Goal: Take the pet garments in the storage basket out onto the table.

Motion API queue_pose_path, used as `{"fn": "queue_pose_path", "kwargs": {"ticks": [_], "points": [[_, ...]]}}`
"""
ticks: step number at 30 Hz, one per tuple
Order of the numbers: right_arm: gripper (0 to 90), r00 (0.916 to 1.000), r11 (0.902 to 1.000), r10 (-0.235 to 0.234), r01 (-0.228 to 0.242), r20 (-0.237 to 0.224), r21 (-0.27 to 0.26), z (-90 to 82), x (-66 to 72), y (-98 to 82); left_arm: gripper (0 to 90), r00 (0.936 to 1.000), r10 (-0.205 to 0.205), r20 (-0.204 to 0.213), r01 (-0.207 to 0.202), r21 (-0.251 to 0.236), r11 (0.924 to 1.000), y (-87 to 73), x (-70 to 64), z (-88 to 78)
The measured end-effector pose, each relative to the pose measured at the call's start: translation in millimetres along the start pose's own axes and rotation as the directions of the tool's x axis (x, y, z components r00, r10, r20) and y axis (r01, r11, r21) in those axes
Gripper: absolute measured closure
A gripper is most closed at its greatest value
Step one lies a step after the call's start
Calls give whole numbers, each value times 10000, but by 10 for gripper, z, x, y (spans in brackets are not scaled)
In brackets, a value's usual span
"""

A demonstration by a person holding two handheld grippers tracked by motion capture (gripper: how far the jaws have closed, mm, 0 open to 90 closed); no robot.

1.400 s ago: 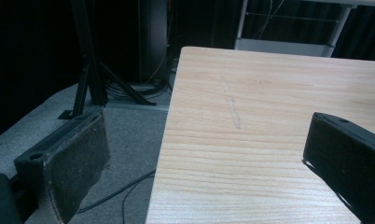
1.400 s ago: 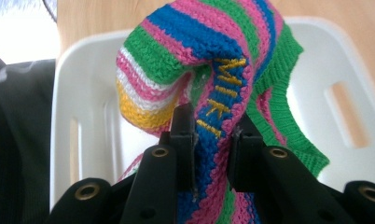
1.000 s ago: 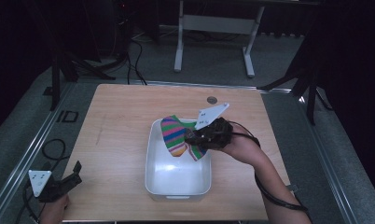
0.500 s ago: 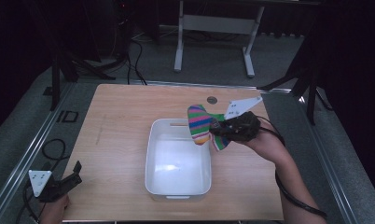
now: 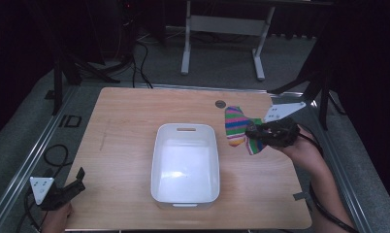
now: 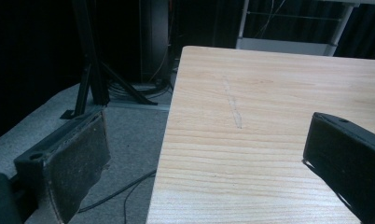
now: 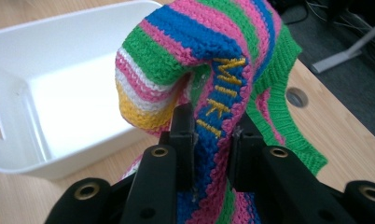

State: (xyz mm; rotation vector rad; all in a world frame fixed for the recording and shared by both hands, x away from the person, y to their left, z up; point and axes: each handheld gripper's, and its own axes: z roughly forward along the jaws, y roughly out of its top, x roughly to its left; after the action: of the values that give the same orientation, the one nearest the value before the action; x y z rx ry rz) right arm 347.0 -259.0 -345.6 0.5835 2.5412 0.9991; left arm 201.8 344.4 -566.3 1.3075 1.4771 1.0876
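Right gripper: two black fingers pinching a fold of knitted cloth between them; the fold rises above the tips and droops over to either side. In the high view this gripper sits over the right part of the worktop, near the right edge, held by a hand entering from the lower right, with a grey three-cornered plate on top.

Cloth: knit, striped in pink, green, blue, white and yellow. Yellow stitched lettering runs along a blue stripe just above the fingers; it appears to read "MIKI", though the last letters are partly hidden by the fold. In the high view the cloth hangs from the gripper just right of the tub, outside it; whether its lower end touches the worktop cannot be told.

Tub: white plastic, rectangular, with a handle slot in its far wall, standing at the middle of the worktop. Nothing lies in it.

Left gripper: at the near left corner of the worktop, fingers spread wide apart, nothing between them; one finger lies off the left edge over grey floor, the other over the wood.

Worktop: pale wood grain, with a round grommet near the far edge.
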Motion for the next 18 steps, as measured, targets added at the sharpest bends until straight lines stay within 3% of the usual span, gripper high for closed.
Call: {"fn": "queue_pose_path", "kwargs": {"ticks": [7,18], "points": [[750,9987,9991,423,-423,280,2,-95,-95,-177,9,10000,-31,9,31,-36,10000,-2,-6,0],[747,9958,9961,842,-851,367,220,68,-155,-456,9,10000,44,23,-44,-24,10000,-1,-3,-1]]}}
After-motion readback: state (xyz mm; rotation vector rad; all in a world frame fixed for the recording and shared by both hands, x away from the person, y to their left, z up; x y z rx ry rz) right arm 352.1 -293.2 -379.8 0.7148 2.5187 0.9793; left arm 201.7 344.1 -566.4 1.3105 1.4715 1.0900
